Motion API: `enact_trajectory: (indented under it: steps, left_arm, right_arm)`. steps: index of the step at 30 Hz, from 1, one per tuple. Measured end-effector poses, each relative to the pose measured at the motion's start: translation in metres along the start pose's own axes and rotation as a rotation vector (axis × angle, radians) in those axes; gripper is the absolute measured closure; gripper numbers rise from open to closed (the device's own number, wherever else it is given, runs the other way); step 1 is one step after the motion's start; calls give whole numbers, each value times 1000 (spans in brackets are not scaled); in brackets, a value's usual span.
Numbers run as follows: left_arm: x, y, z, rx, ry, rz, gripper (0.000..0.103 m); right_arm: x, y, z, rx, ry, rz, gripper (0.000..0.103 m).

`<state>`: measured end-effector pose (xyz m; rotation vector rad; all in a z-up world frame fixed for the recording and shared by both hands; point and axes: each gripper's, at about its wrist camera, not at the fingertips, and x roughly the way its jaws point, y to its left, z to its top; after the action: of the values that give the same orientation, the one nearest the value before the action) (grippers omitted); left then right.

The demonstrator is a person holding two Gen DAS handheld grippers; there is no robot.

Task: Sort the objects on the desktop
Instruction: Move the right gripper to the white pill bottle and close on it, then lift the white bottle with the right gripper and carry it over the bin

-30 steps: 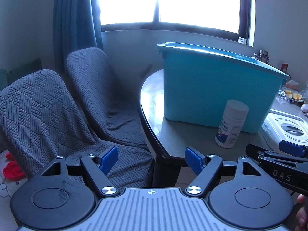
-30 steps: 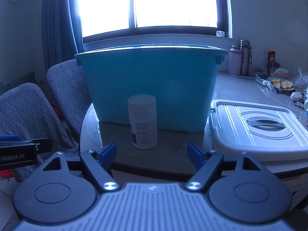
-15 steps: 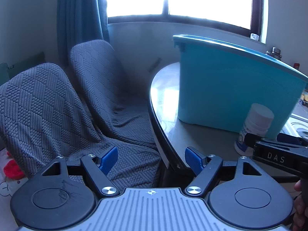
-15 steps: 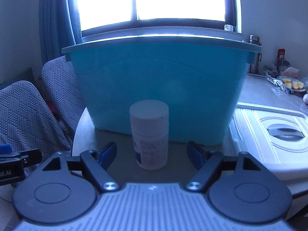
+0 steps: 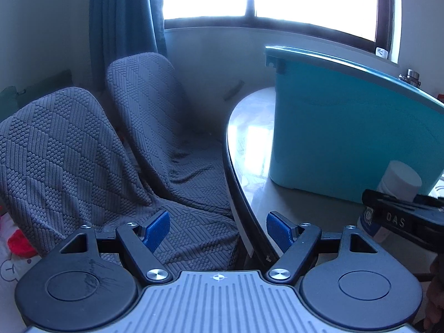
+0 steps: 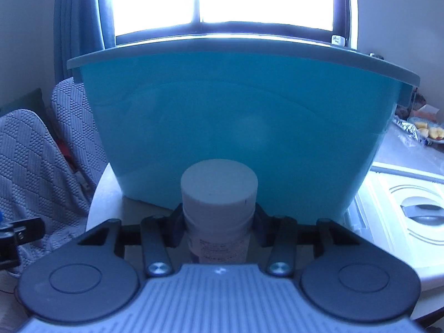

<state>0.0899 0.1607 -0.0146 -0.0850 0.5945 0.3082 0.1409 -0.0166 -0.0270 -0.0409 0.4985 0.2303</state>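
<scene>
A white pill bottle (image 6: 219,194) stands on the round table in front of a tall teal storage bin (image 6: 238,116). My right gripper (image 6: 219,222) is shut on the bottle, its jaws pressed against the body just under the cap. In the left wrist view the bottle (image 5: 399,180) shows at the far right behind the right gripper's black finger. My left gripper (image 5: 219,227) is open and empty, held off the table's left edge over a chair. The bin (image 5: 347,138) also shows there.
Two chairs with grey covers (image 5: 83,152) stand left of the table (image 5: 249,138). A white bin lid (image 6: 410,216) lies on the table to the right. Food and foil (image 6: 424,133) sit at the far right.
My right gripper moved forward to the bottle and shut on it. My left gripper swung left, away from the table.
</scene>
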Motion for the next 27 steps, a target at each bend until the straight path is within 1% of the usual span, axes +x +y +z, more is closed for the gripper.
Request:
enact_trajectory:
  steps: [4,8,18,23,27]
  left_arm:
    - [-10,-2,-1,8,-21,-9,24]
    - [-28,-3,-3,20,-46,-14,24]
    - [-93,0,-8,49,-106,-42,24]
    - [-125,-2,-5,56,-140,-60,24]
    - [-140,-5,0,57,-151,-58,24]
  right_arm:
    - [-11,-6,-3,25,13,-7,55]
    - [-29,-6,-4,16,3,-7,55]
    - [-95,-3,1,29,-78,-8,55]
    - [-117,-10,13,39,-91,3,55]
    - [-129,-14,20,41,-107,14,55]
